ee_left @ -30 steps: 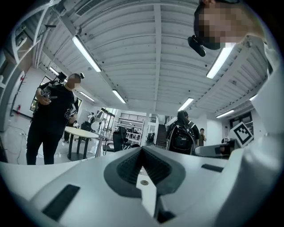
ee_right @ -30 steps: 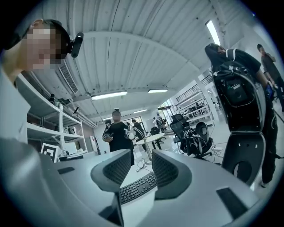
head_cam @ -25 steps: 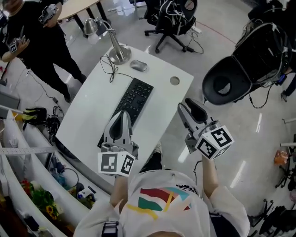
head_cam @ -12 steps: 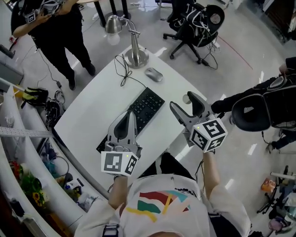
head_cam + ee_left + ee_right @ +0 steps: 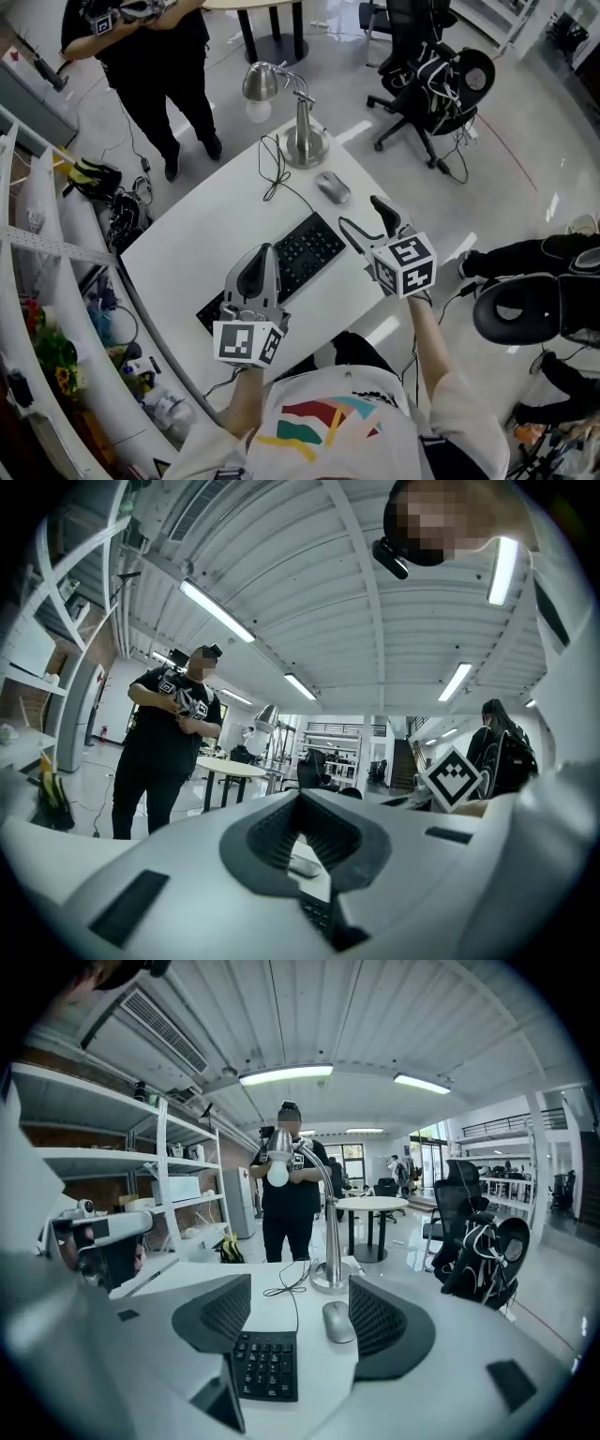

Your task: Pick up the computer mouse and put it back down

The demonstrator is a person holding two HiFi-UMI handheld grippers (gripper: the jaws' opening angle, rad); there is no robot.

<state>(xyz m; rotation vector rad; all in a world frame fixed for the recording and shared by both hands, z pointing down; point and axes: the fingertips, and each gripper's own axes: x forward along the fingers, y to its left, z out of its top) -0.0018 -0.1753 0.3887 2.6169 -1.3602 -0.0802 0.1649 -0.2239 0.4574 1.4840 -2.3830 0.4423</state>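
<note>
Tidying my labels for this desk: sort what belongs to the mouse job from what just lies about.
Job: grey oval computer mouse; open right hand-held gripper aimed at it.
Lying about: black flat keyboard; silver metal desk lamp; thin black cable; shut left hand-held gripper.

Just beyond the far end of the keyboard point(image 5: 281, 267) sits the mouse point(image 5: 333, 187), with the lamp point(image 5: 302, 141) farther behind. My left gripper point(image 5: 262, 251) hangs above the keyboard's near end, my right gripper point(image 5: 359, 214) beside its right edge.
</note>
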